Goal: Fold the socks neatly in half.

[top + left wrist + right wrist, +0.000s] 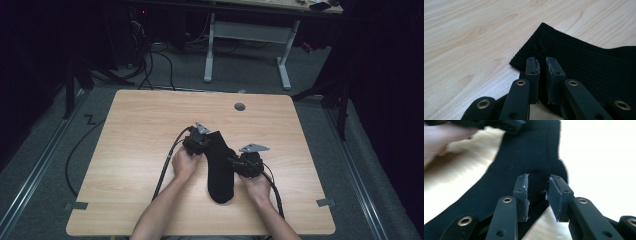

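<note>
A black sock [220, 170] lies lengthwise on the wooden table [145, 125], cuff away from me and toe toward me. My left gripper [204, 144] sits at the cuff's left side. In the left gripper view its pads [536, 72] stand almost together, pinching the ribbed cuff edge of the sock [586, 57]. My right gripper [239, 162] is at the sock's right edge, near the heel. In the right gripper view its jaws [537, 180] stand apart over the sock [524, 157], with the heel's edge between the pads. The left gripper [499, 123] shows at the far end.
A round cable hole [240, 106] is set near the table's far edge. Grey tape pieces [80, 205] mark the near corners. A white desk frame [245, 35] and floor cables lie beyond the table. Both forearms come in from the near edge.
</note>
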The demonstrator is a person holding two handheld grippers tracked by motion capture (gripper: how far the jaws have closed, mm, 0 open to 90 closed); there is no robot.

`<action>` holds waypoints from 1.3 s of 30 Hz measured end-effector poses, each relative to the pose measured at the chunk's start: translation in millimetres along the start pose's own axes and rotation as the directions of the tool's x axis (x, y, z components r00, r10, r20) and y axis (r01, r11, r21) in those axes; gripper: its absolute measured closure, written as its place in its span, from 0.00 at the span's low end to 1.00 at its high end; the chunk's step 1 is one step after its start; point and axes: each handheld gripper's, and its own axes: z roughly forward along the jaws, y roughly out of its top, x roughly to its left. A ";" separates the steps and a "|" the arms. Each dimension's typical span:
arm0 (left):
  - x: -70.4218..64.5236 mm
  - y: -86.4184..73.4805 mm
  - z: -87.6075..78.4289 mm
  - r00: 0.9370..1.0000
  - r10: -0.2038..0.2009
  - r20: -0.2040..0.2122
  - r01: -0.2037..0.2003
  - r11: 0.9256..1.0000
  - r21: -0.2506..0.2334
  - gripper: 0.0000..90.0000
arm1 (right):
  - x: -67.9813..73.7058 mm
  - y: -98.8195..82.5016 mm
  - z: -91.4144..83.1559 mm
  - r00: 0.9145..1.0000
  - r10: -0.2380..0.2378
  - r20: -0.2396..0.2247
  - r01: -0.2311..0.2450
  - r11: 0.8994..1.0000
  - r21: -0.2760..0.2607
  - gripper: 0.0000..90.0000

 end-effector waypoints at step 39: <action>1.6 0.6 -6.8 0.999 -0.039 -0.038 0.037 0.998 -0.057 0.55 | -9.5 1.6 2.0 0.995 -0.057 0.086 0.056 0.998 0.020 0.82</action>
